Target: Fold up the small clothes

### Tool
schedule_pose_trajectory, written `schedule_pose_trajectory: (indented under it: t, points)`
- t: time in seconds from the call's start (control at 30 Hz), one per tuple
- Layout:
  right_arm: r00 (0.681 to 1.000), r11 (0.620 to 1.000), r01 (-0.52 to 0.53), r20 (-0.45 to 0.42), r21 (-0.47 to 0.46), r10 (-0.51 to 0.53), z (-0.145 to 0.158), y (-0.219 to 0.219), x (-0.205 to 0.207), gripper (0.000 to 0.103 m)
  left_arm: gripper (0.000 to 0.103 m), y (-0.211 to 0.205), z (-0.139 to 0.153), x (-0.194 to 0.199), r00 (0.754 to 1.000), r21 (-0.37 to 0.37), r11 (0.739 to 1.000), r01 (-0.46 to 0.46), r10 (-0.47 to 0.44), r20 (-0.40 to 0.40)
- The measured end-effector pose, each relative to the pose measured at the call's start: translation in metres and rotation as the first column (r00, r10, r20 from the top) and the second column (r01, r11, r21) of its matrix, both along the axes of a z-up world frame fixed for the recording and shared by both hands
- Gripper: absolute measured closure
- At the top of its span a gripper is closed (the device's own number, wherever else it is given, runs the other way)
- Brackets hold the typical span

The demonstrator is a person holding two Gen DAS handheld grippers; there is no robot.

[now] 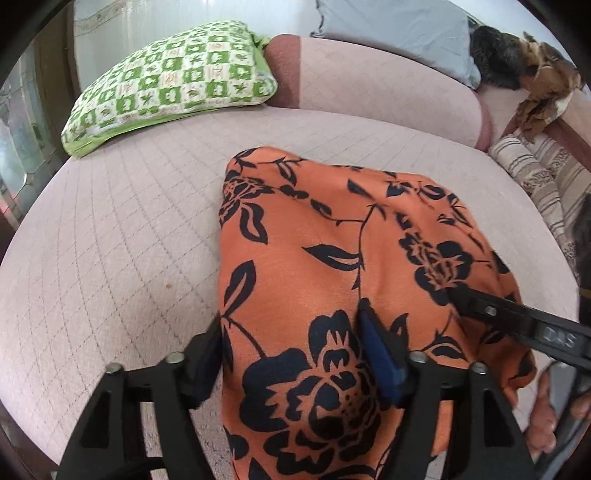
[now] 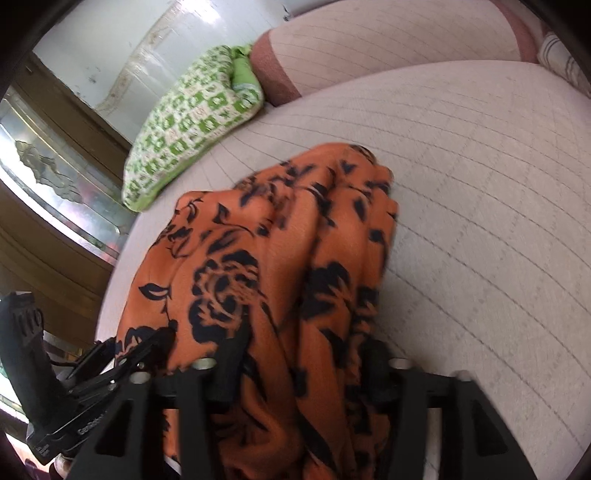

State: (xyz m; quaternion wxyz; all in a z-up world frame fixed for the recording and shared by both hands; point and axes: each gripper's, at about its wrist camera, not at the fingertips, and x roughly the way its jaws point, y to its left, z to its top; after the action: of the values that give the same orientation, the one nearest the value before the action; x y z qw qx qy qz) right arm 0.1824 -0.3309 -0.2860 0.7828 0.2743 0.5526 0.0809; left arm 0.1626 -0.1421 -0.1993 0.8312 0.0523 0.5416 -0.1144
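An orange cloth with black flower print [image 1: 332, 236] lies bunched on the pale pink quilted mattress [image 1: 110, 240]. My left gripper [image 1: 291, 350] stands over its near end with the jaws wide apart. The cloth runs loosely between the left finger at its edge and the blue-padded right finger [image 1: 376, 354]. In the right wrist view the same cloth [image 2: 258, 258] lies in folds between the spread fingers of my right gripper [image 2: 304, 360], which do not pinch it. Each gripper shows in the other's view: the right gripper's finger [image 1: 491, 310] rests on the cloth, and the left gripper [image 2: 140, 358] is at its left edge.
A green-and-white checked pillow [image 1: 173, 81] lies at the back left, against a pink bolster [image 1: 369, 81]. A grey-blue pillow [image 1: 399, 33], dark and brown furry items [image 1: 532, 70] and a striped fabric roll [image 1: 535, 177] sit at the right. A person's hand [image 1: 543, 410] shows at the lower right.
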Motion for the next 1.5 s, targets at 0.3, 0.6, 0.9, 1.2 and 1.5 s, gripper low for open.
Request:
schedule_pose_trajectory:
  t: [0.3, 0.6, 0.9, 1.2, 1.5]
  points:
    - [0.975, 0.993, 0.099, 0.205, -0.067, -0.084, 0.069, -0.029, -0.068, 0.038, 0.021, 0.002, 0.032, -0.035, 0.998, 0.084, 0.996, 0.02, -0.025, 0.063]
    - [0.941, 0.981, 0.194, 0.289, -0.023, -0.179, 0.105, -0.062, -0.143, 0.038, 0.018, -0.025, 0.114, -0.099, 0.938, 0.249, 0.961, 0.118, -0.19, 0.289]
    - [0.928, 0.974, 0.188, 0.348, -0.124, -0.134, 0.162, -0.047, -0.152, 0.038, 0.008, -0.047, 0.206, -0.114, 0.874, 0.157, 0.984, 0.083, -0.148, 0.463]
    - [0.86, 0.955, 0.221, 0.5, -0.198, -0.096, 0.246, -0.022, -0.158, 0.035, 0.004, -0.017, 0.252, -0.113, 0.846, 0.139, 0.986, -0.091, 0.003, 0.534]
    - [0.832, 0.955, 0.166, 0.555, -0.247, -0.001, 0.285, 0.032, -0.153, 0.033, 0.004, 0.026, 0.277, -0.114, 0.821, 0.117, 0.97, -0.213, 0.112, 0.56]
